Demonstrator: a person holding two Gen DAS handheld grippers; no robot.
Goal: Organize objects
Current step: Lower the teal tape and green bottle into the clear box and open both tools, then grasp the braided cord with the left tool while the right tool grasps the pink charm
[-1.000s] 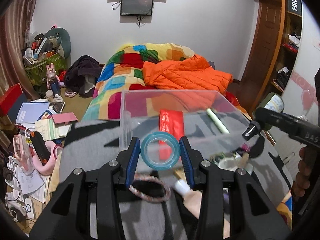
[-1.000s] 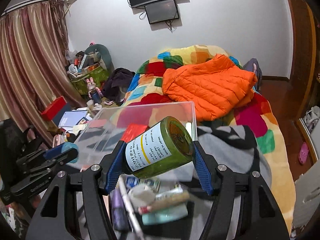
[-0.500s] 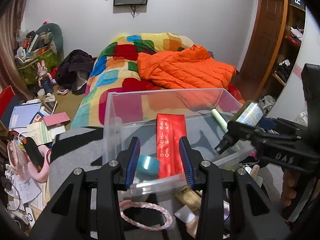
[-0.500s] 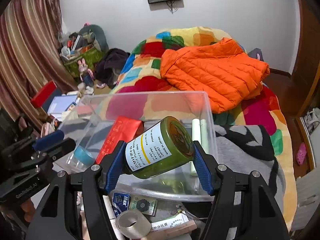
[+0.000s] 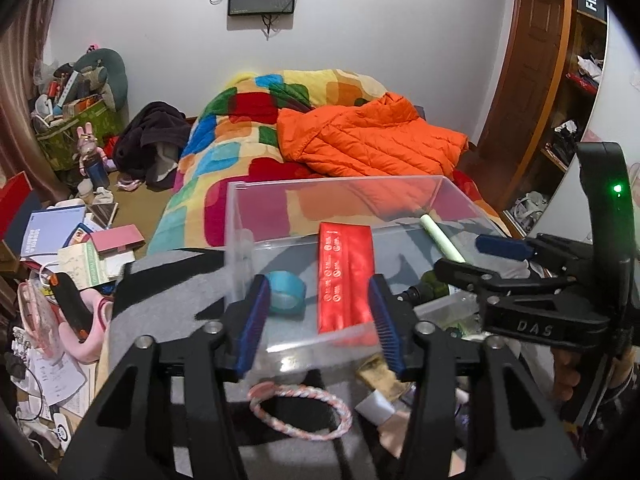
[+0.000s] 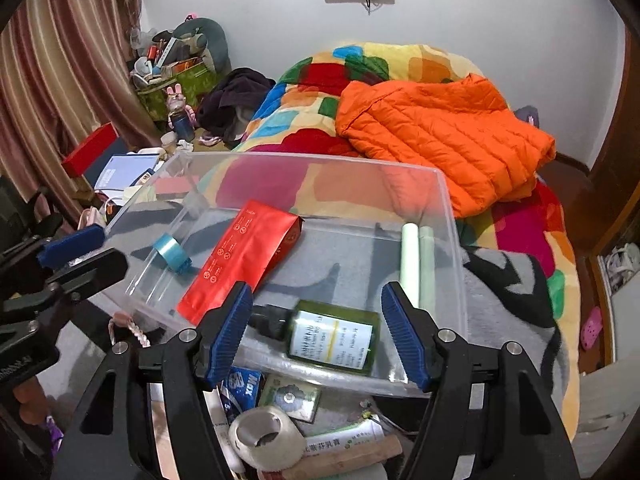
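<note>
The clear plastic bin (image 6: 448,216) serves as the collection point, and every position below is given relative to it. Left gripper (image 5: 320,320): jaws opening, about half spread, nothing between the pads; it hovers at the bin's near wall, above the blue tape roll (image 5: 285,293), which lies free on the bin floor at the near-left corner. This reads as a completed drop, the jaws parting so the gripper can leave without dragging the roll. Right gripper (image 6: 318,332): jaws opening, a little past half spread, pads standing clear on either side of the green bottle (image 6: 334,338); the bottle lies on its side on the bin floor against the near wall, right of centre, cap pointing left. Laying it flat presumably keeps it from toppling. The red packet (image 6: 244,258) lies across the middle of the floor, and the pale green tube (image 6: 410,264) lies along the right wall. Outside the near wall, loose items remain unsorted: a braided ring (image 5: 300,412), a white tape roll (image 6: 266,438) and small packets.
</note>
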